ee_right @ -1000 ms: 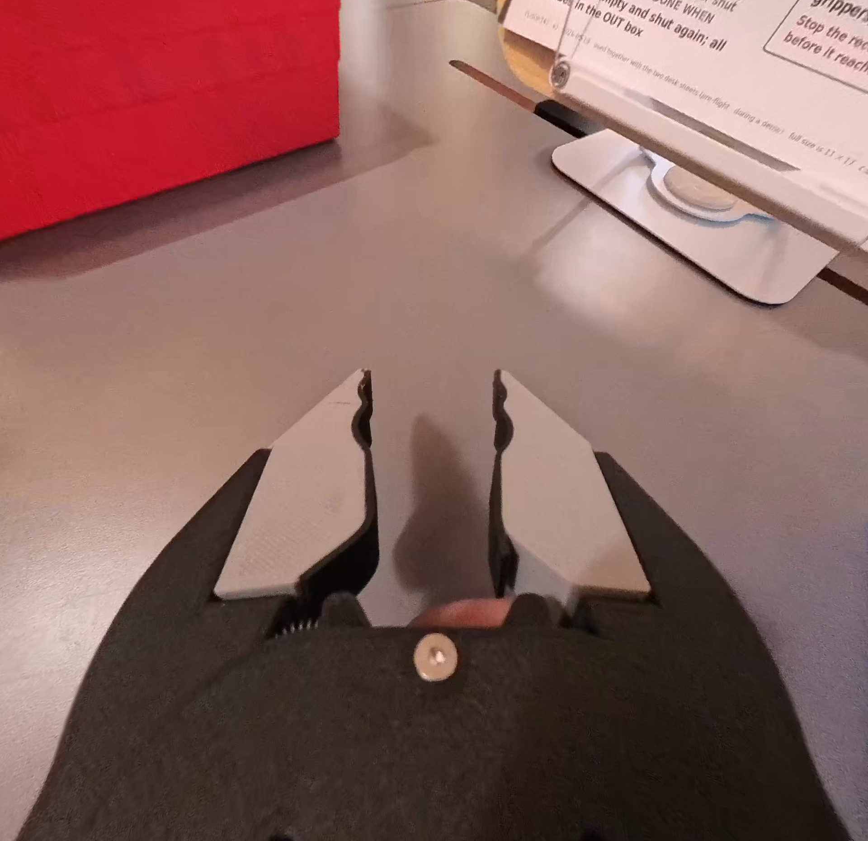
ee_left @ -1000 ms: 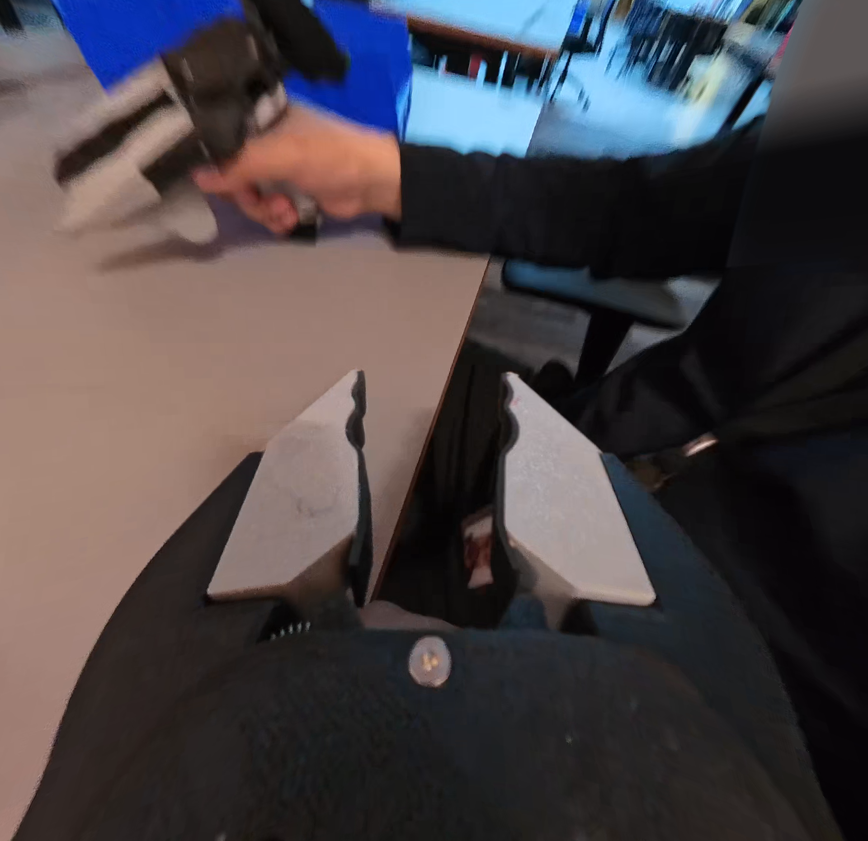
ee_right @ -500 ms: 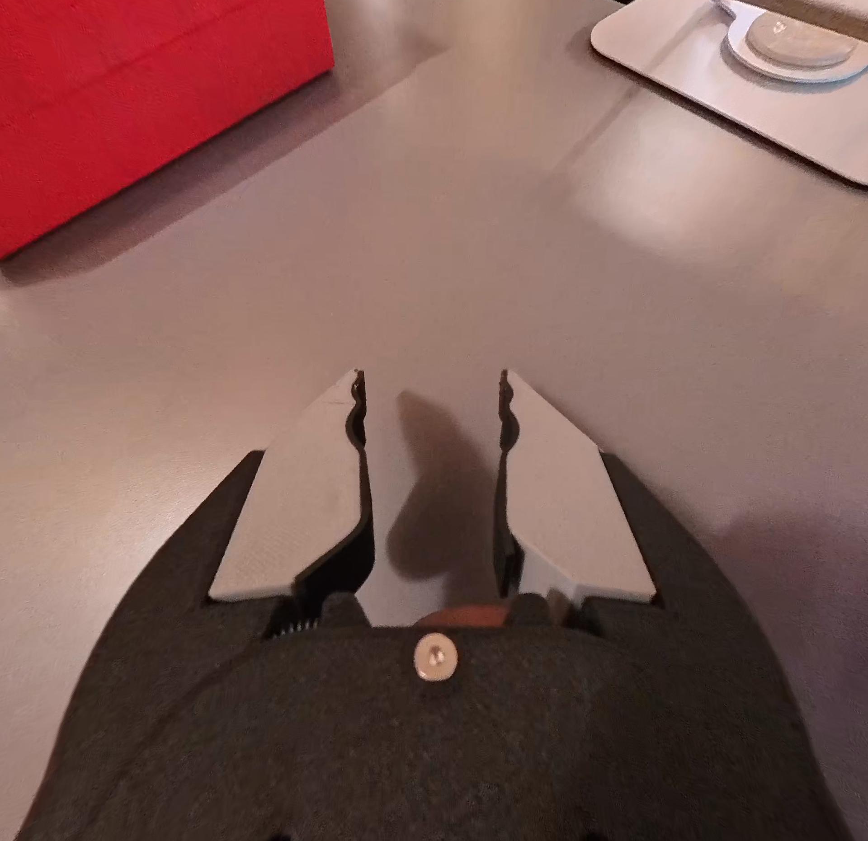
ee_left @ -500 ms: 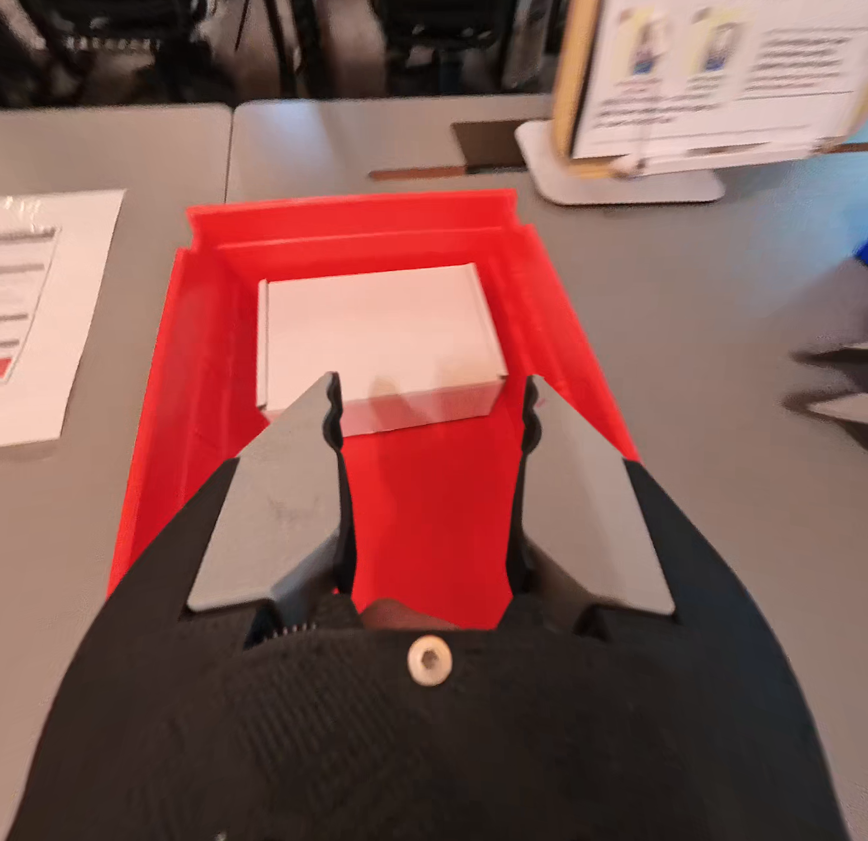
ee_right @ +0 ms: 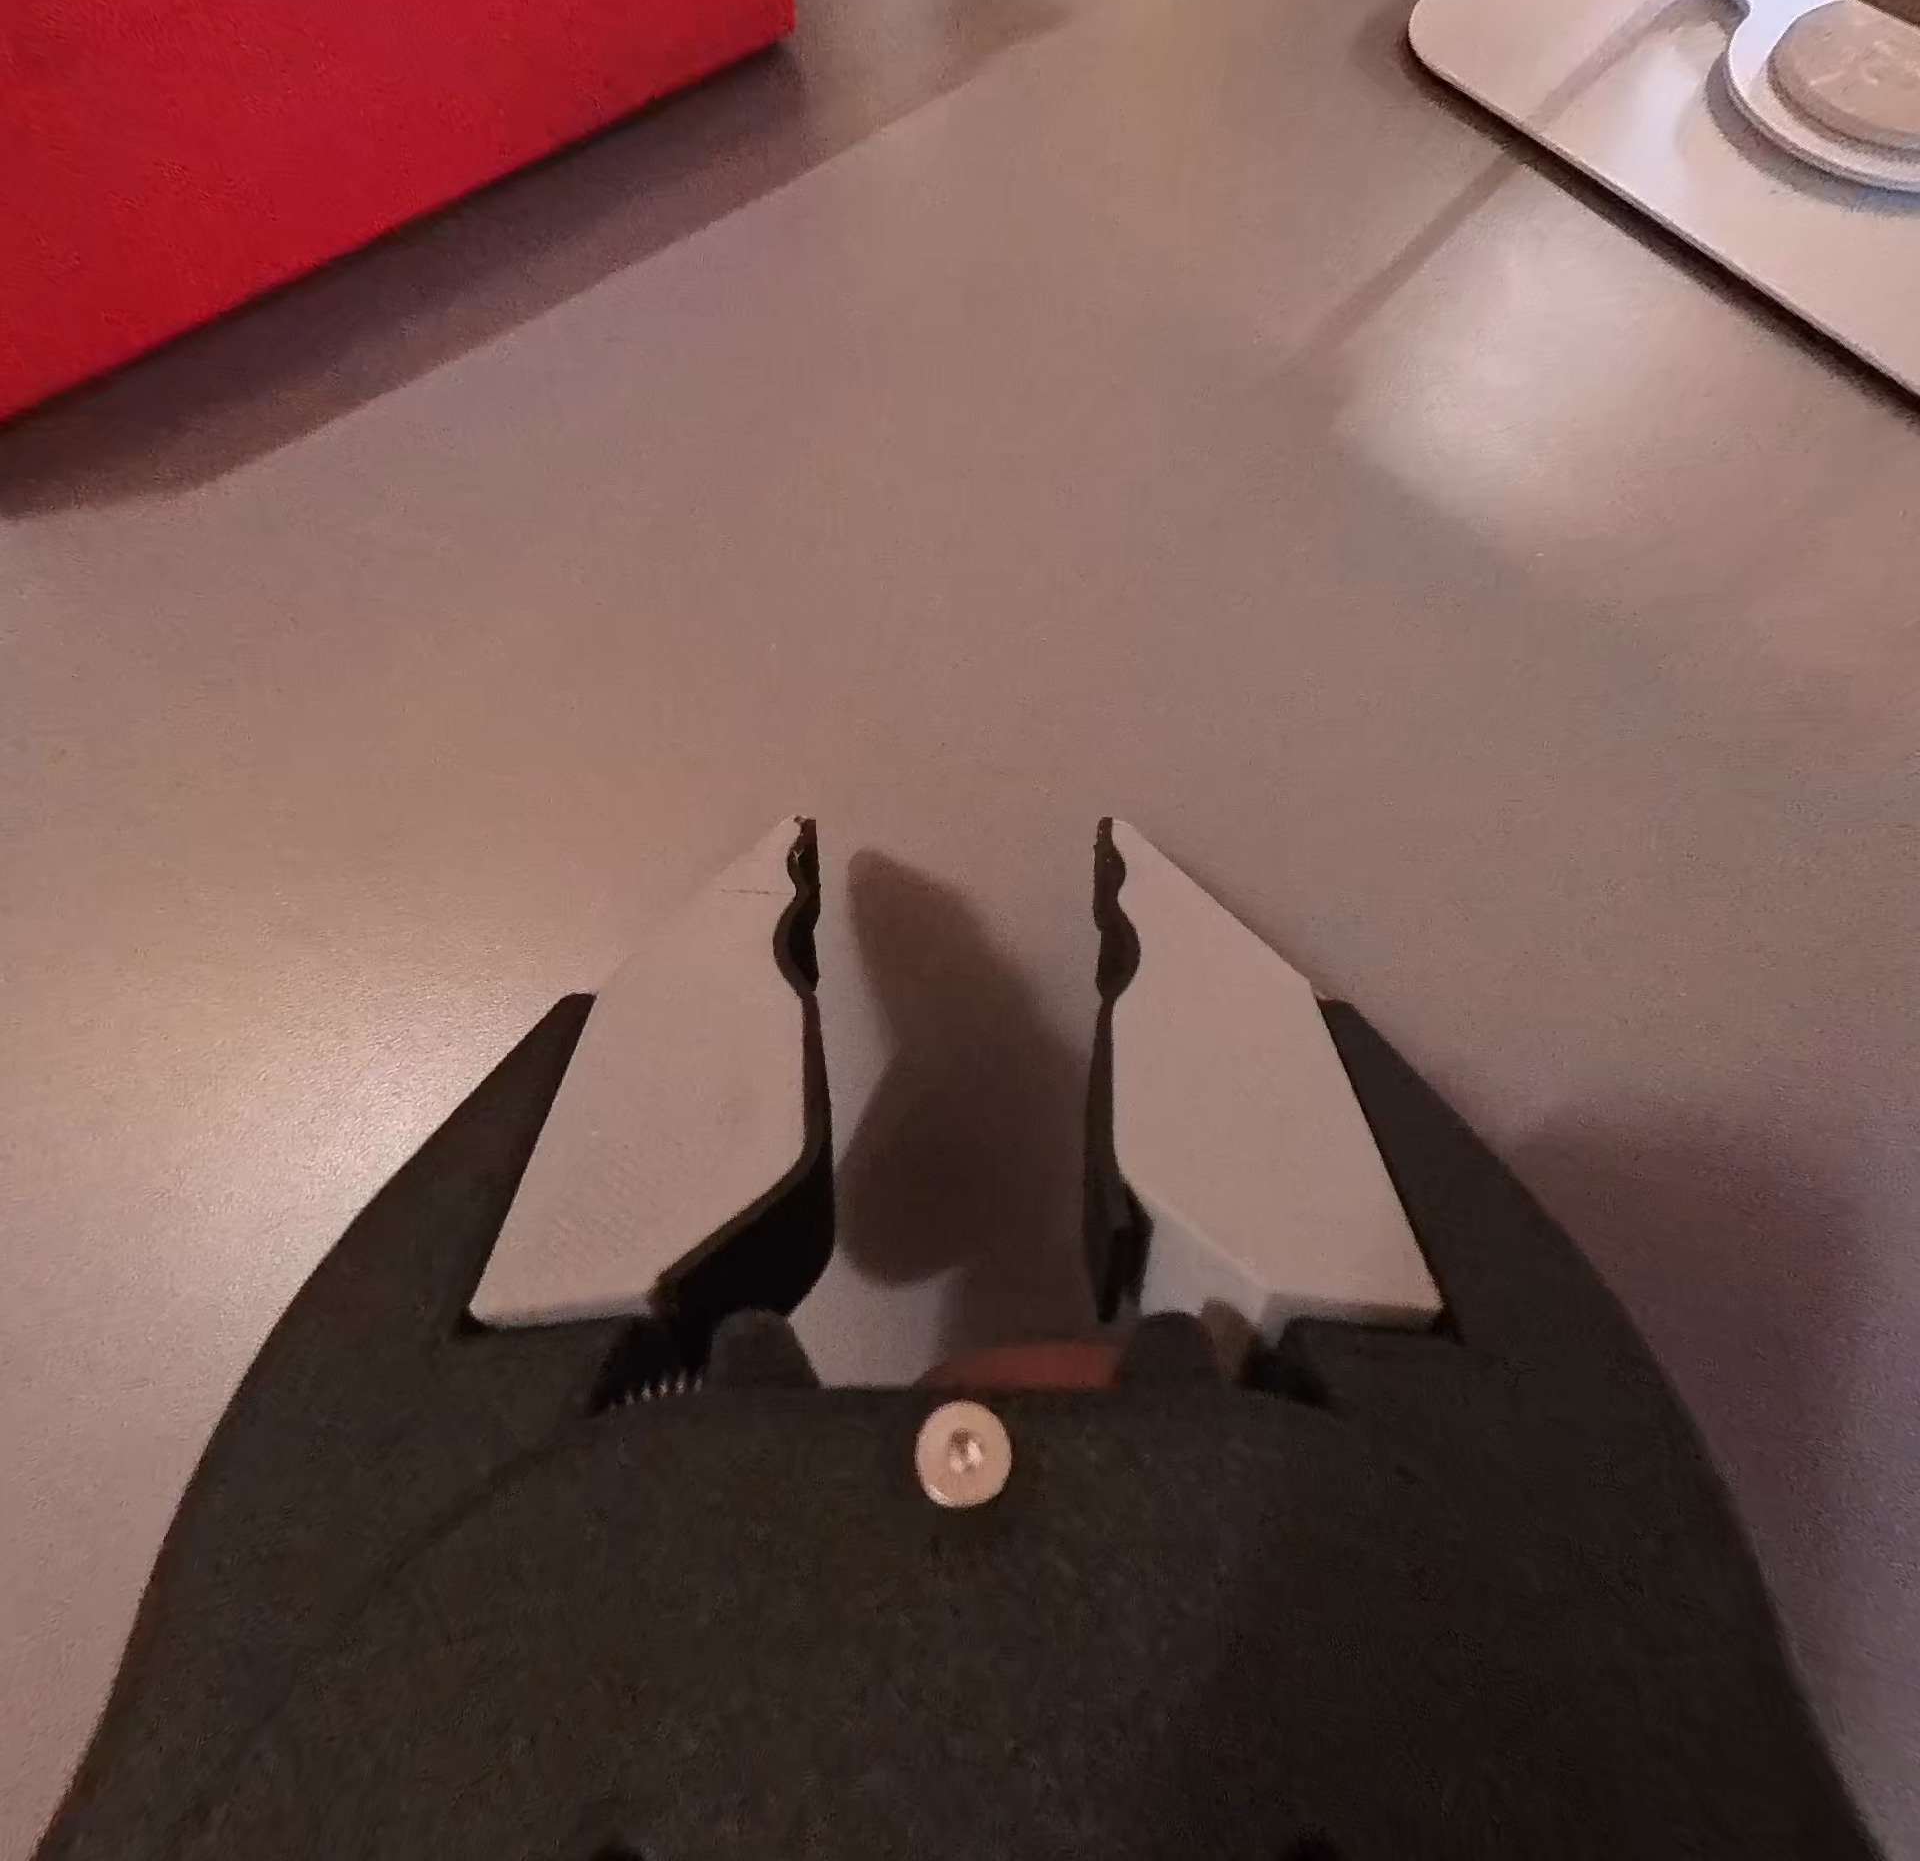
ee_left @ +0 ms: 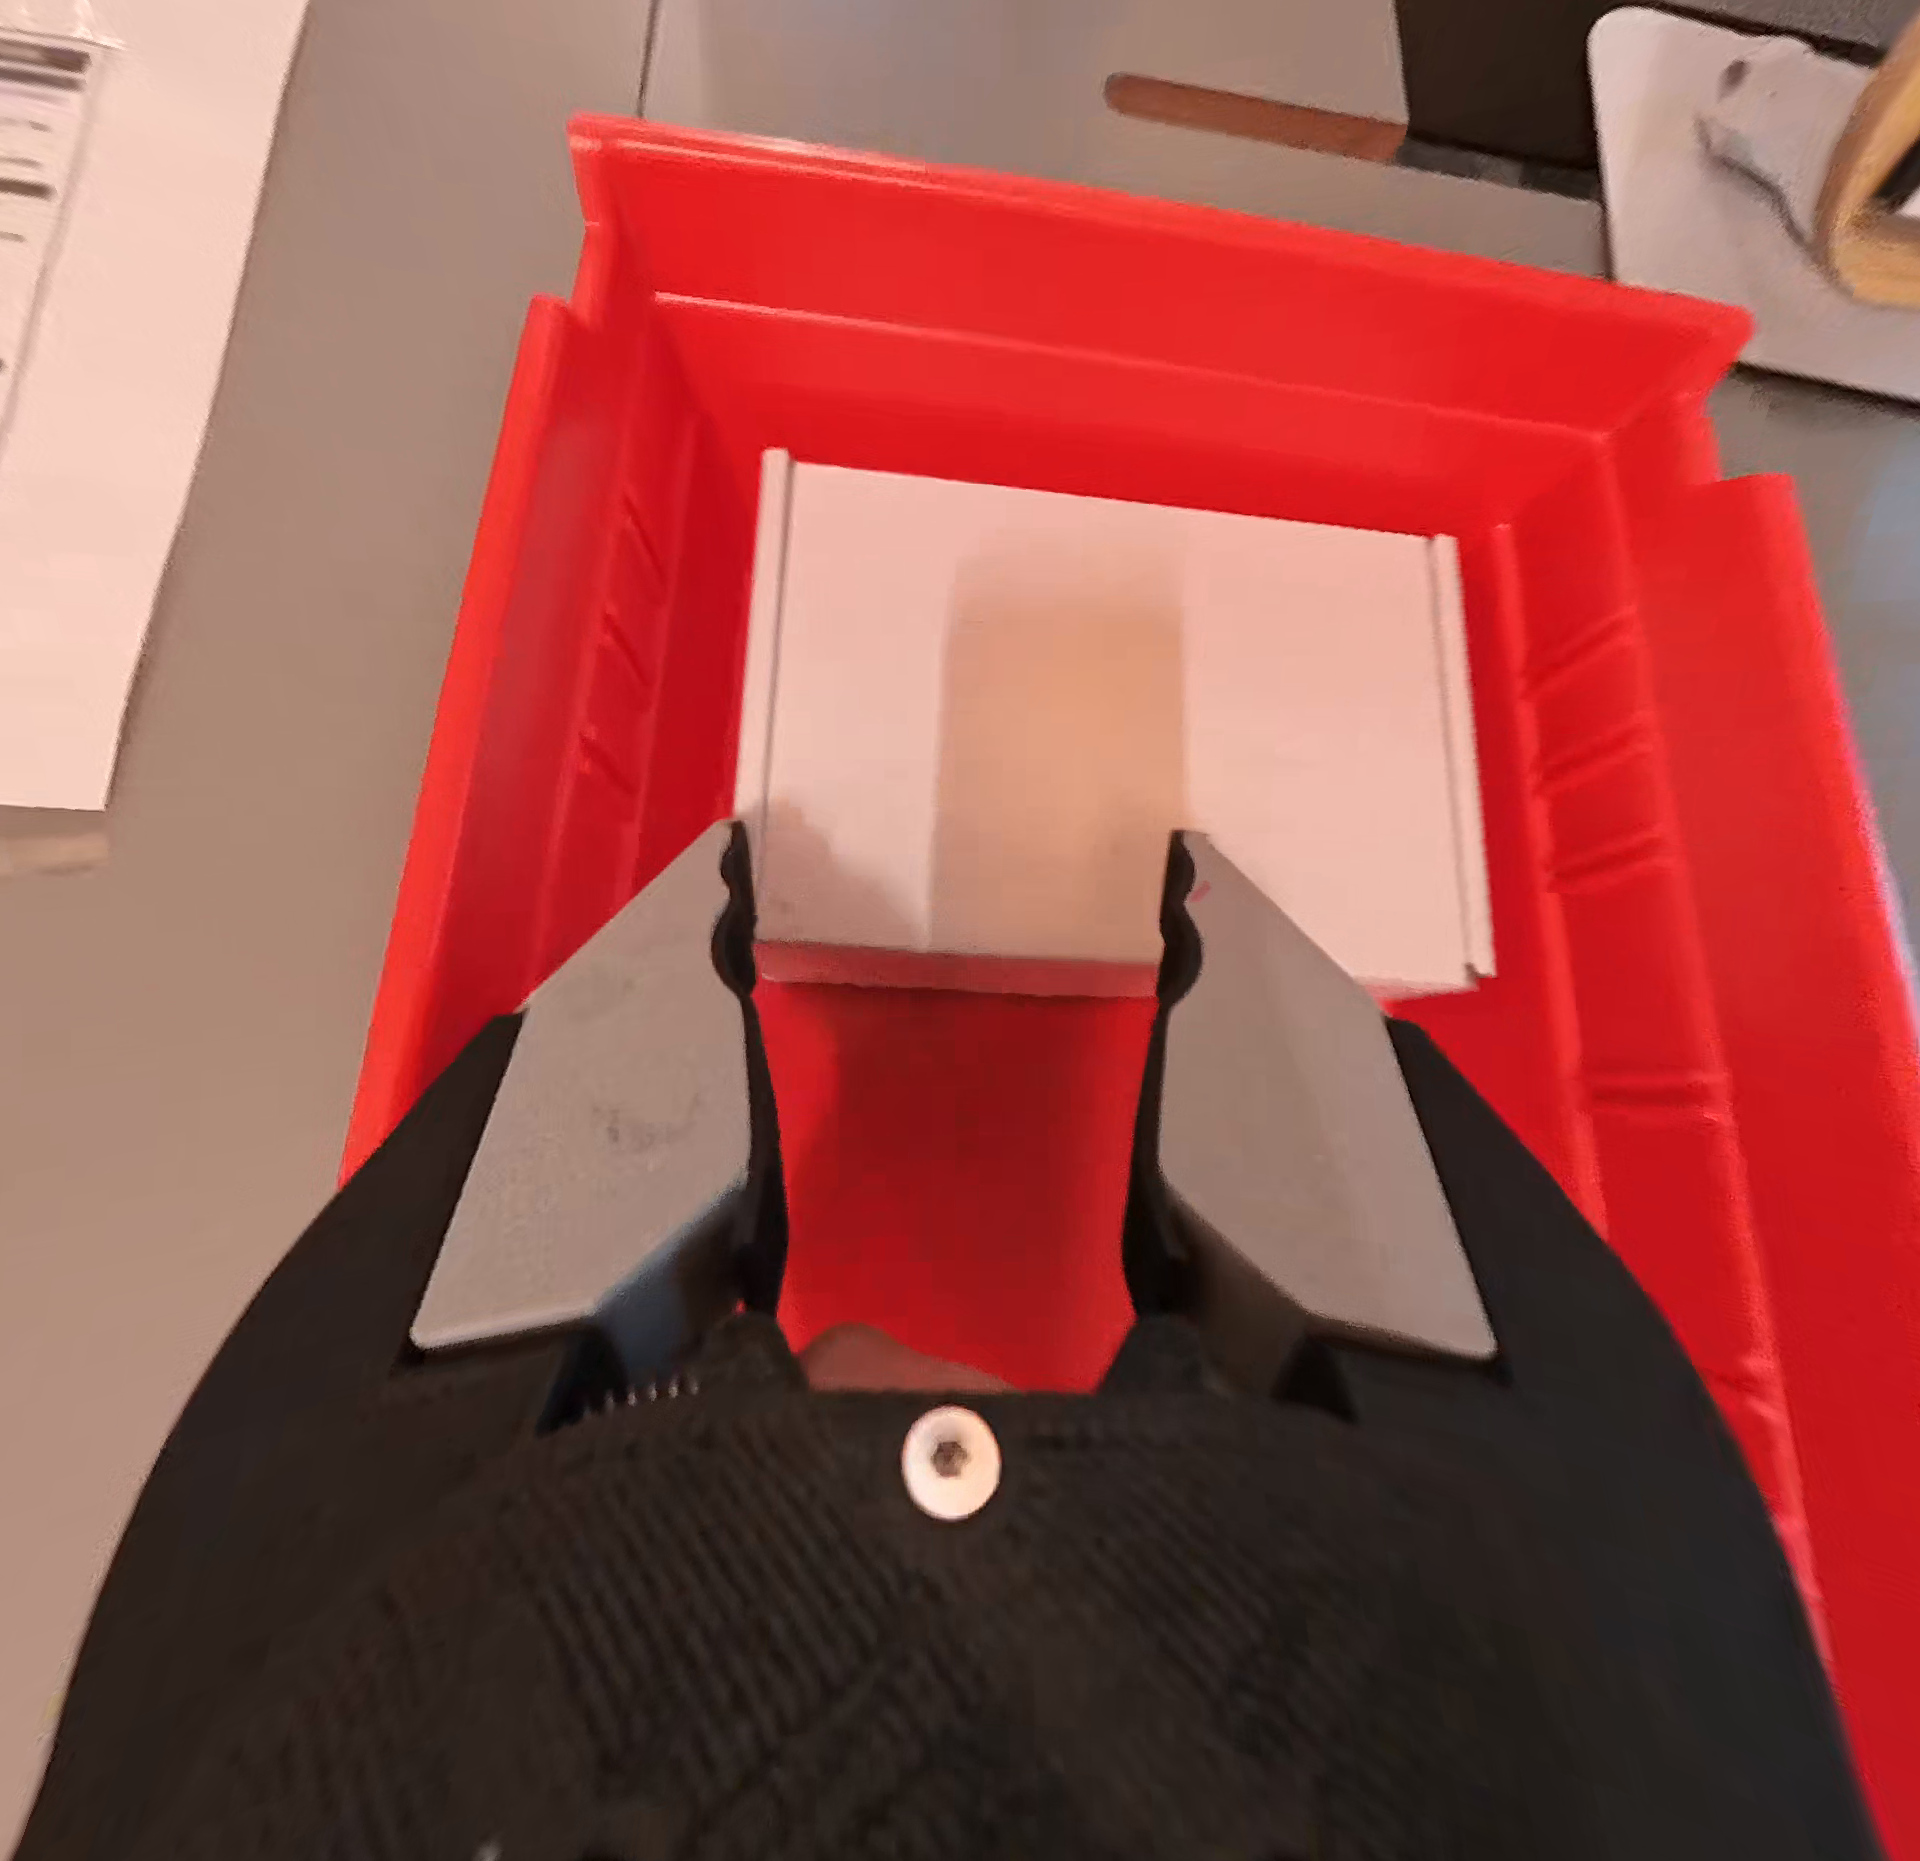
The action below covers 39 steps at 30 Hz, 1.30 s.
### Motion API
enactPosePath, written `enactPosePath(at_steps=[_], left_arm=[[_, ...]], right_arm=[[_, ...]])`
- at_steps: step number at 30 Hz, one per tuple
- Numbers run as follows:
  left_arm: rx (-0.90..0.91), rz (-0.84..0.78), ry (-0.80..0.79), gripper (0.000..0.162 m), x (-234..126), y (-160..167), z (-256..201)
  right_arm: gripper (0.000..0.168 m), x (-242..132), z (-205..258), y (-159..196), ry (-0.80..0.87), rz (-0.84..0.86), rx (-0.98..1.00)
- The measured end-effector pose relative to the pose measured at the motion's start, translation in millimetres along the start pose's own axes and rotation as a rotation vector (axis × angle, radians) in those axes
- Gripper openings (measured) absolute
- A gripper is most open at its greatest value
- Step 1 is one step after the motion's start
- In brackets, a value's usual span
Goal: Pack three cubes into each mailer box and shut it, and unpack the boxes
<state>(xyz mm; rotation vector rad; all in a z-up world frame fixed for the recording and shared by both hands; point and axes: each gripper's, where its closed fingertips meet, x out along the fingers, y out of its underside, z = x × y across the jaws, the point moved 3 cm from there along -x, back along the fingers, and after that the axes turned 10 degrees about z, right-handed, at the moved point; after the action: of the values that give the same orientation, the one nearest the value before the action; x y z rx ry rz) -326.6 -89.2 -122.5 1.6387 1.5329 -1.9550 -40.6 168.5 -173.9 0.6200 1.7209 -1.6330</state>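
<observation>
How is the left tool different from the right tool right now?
The left tool is over the red bin, its tips at the white box; the right tool is over bare grey table beside the bin. The left tool's tips are spread wider than the right tool's. Both are open and empty.

Left gripper body: black, ridged printed texture, wide winged shape.
Left fingers: flat grey wedges, scuffed, with wavy black inner edges.
Left screw: pale hex-socket head, centred.
Right gripper body: black, matte, grainy.
Right fingers: light grey wedges, notched black tips.
Right screw: silvery, centred.
Teeth: small black rack beside each left finger base.
</observation>
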Motion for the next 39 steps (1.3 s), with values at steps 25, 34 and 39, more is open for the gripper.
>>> enactPosePath(at_steps=[25,34,39], left_arm=[[-0.137,0.103,0.144,0.098,21,11,1],[-0.196,0.117,0.216,0.102,25,15,-4],[-0.221,0.106,0.273,0.104,28,18,-5]], right_arm=[[0.049,0,11,-3,-0.014,-0.022,-0.033],[0.048,-1,14,-5,-0.019,-0.031,-0.044],[0.046,-12,34,-25,-0.101,-0.201,-0.086]])
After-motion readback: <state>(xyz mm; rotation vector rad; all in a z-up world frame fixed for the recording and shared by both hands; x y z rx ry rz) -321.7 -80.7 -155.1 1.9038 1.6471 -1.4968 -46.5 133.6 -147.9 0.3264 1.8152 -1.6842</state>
